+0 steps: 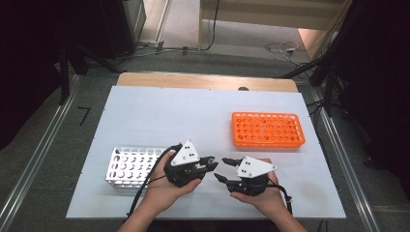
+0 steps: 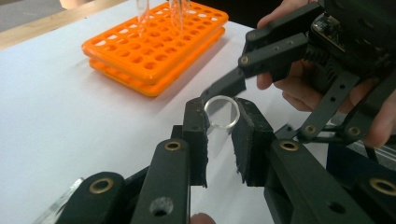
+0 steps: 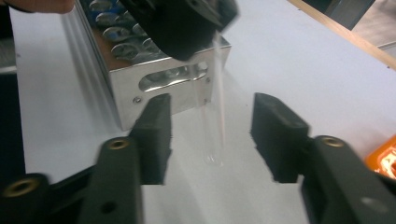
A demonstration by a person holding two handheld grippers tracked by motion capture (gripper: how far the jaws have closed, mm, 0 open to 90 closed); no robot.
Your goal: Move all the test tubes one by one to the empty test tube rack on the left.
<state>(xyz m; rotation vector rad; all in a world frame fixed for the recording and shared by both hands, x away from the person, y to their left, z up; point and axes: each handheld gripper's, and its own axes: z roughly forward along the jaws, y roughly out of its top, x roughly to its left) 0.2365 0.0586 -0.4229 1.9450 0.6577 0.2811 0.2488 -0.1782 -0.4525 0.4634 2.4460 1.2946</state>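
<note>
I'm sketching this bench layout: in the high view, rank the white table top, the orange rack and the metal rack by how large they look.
1. White table top, by far the largest.
2. Orange rack.
3. Metal rack, though the left hand hides part of it, so second and third are unsure.

The tube (image 2: 222, 113) is clear glass, thin-walled and empty, with an open round mouth. Its mouth end is pinched between two black pads; from there the body (image 3: 215, 107) runs out free to a rounded closed end. It is held above the white table (image 1: 145, 116), between the steel rack (image 1: 129, 167) and the orange rack (image 1: 267, 129), nearer the steel one.
</note>
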